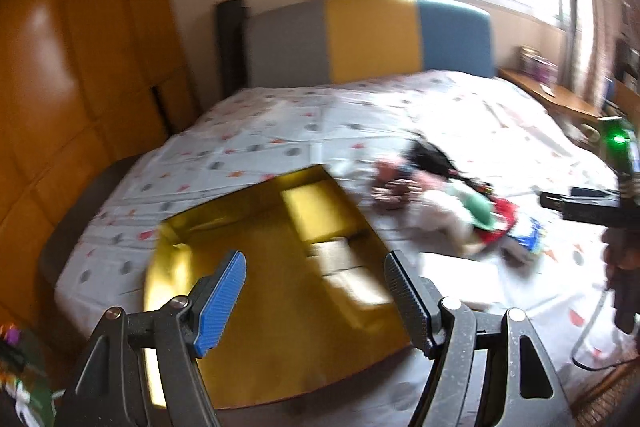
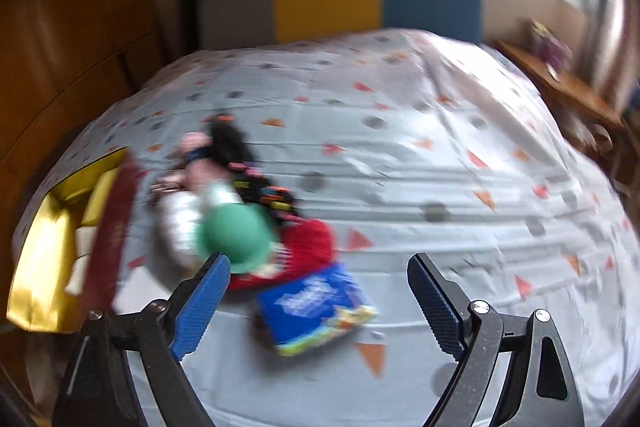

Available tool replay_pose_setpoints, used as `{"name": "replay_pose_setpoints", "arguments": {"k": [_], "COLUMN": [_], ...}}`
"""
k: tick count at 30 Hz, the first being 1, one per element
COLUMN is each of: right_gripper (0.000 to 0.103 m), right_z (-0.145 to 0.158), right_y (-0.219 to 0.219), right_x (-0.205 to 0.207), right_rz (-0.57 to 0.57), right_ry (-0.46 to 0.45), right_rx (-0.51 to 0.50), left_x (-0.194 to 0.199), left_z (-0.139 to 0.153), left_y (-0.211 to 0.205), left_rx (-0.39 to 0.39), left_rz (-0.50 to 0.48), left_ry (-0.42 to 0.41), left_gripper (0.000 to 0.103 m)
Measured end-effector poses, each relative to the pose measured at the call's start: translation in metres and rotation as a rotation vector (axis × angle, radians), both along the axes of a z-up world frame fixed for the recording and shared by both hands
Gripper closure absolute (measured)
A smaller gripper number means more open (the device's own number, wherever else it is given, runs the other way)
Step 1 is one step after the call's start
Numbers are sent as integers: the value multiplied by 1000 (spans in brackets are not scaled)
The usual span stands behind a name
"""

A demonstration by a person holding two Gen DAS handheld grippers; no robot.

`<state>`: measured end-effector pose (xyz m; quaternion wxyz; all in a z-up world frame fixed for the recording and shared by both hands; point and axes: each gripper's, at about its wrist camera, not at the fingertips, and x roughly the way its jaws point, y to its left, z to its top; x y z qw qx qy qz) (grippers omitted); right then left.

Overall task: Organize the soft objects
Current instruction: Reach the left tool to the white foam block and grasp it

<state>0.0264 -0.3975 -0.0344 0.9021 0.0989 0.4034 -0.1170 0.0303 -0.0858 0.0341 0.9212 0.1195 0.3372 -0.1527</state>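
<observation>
- box (image 1: 276,291): shiny gold lining, looks like foil card, pretty reflective
- sheet (image 2: 400,155): matt printed cloth, a bit creased
- wardrobe (image 1: 60,99): glossy varnished wood
- headboard (image 1: 372,39): matt padded fabric
- toys (image 2: 236,227): soft plush cloth
- pads (image 1: 222,303): ribbed blue rubbery plastic, on matt black arms

A heap of soft toys (image 2: 224,203) lies on the patterned bedsheet (image 2: 400,155), blurred in both views; it includes a doll with black hair (image 2: 228,139), a green rounded plush piece (image 2: 236,239) and a red piece (image 2: 312,243). A blue printed soft pack (image 2: 316,307) lies flat just beside the heap. An open gold box (image 1: 256,267) with pale items inside rests on the sheet near the heap.
</observation>
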Motion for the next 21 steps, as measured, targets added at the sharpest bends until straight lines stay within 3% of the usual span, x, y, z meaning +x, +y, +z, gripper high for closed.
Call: {"name": "replay_pose_setpoints", "arguments": {"k": [5,8,13,18,21], "right_gripper": [12,11,8,7,5], "right_z": [-11,-10,-4,-7,-8], "right_y": [-36,-42,-42,-48,-50], "right_x": [-6,-8,-14,-12,-11], "right_rz": [-123,-134,-130,-132,-134], "right_ry": [11,-2,-21,-19,-14], "right_rx": [90,135,144,206,223], "left_x": [-3,-6,-7,5,15], "left_z": [-17,-38,-70,-94,-106], "left_y": [-66,-108,-148,-158,-163], "left_rx": [70,150,357,530,579], "left_rz": [-236,-423,-672,-757,-799], "left_ry": [63,134,172,193,214], "left_gripper": [30,21,16,15,15]}}
